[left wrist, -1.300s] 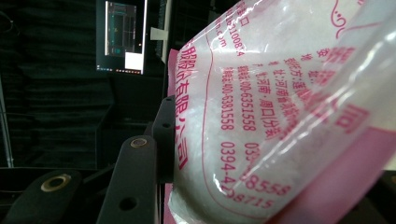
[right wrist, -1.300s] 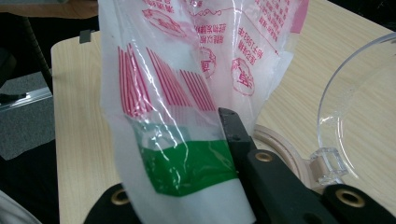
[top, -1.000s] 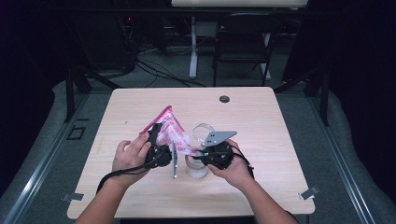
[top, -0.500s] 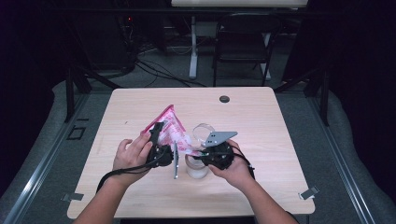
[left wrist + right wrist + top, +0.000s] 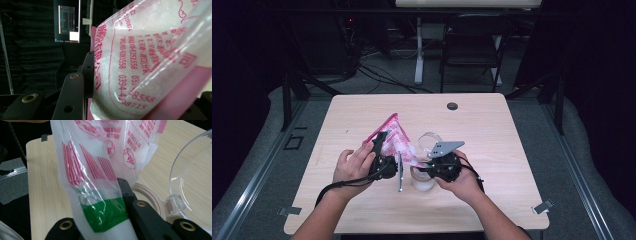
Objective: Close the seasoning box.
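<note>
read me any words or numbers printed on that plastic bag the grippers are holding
On the plastic bag, in red print, left gripper view:
"0394-4..8715", middle digit creased
"038..8555", partly creased
"..00-6381558", start unclear
"..6351558"
"..2100814", cut off at the edge
Red Chinese characters run beside them, including "有限公司"; the rest are too skewed to read.
In the right gripper view, the round red seal is too blurred.

A light wooden desk [image 5: 492, 130] takes up the middle of the high view, its top bare along the far edge apart from a small round black cap [image 5: 452, 106] near the upper middle. Behind the desk, in the dark upper part of the frame, stands a black chair [image 5: 472, 55], with a white post [image 5: 419, 50] to its left and loose cables [image 5: 382, 75] on the grey floor. In the left gripper view a lit monitor [image 5: 69, 23] glows at upper left.
</note>
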